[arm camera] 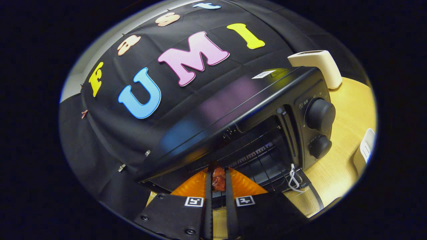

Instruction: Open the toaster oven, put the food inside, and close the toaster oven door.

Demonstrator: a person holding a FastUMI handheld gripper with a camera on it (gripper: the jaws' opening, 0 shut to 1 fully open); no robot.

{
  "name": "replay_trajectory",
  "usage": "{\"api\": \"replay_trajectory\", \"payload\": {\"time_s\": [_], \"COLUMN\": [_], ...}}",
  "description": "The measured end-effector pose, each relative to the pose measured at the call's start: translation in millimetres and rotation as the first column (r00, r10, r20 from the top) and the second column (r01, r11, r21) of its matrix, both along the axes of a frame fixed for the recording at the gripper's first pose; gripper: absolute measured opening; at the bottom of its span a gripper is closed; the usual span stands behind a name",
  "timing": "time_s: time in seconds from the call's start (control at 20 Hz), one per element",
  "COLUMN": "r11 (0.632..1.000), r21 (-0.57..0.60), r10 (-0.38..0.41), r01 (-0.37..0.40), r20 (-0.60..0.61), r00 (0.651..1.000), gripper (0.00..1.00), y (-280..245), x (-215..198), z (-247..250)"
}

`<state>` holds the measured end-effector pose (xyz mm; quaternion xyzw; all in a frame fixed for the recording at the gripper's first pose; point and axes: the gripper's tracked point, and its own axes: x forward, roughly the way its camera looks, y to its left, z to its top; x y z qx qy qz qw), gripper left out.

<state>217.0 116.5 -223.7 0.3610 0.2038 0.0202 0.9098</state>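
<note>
A black toaster oven (pixel 233 110) stands on a wooden table (pixel 347 133), tilted in my view, with its door open and the wire rack (pixel 263 163) showing inside. Two round knobs (pixel 320 115) sit on its right-hand panel. My gripper (pixel 219 181) is at the oven's mouth, fingers close together and shut on a small reddish-brown piece of food (pixel 219 180). The food sits between the fingertips, just over the front of the rack. The lowered door is mostly hidden under my fingers.
A cream-coloured appliance (pixel 317 65) stands behind the oven on the right. A white object (pixel 365 150) lies near the table's right side. A white tie (pixel 293 178) hangs at the oven's lower front corner.
</note>
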Motion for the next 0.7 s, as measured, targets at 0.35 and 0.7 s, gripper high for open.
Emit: {"api": "replay_trajectory", "payload": {"time_s": [0.35,0.7], "r11": [0.993,0.964], "r21": [-0.112,-0.262], "r10": [0.019,0.033], "r01": [-0.023,-0.053], "r20": [-0.033,-0.077], "r00": [0.999,0.996], "gripper": [0.97,0.98], "y": [-13.3,-31.6], "x": [-19.2,-65.8], "z": [-3.8,19.1]}}
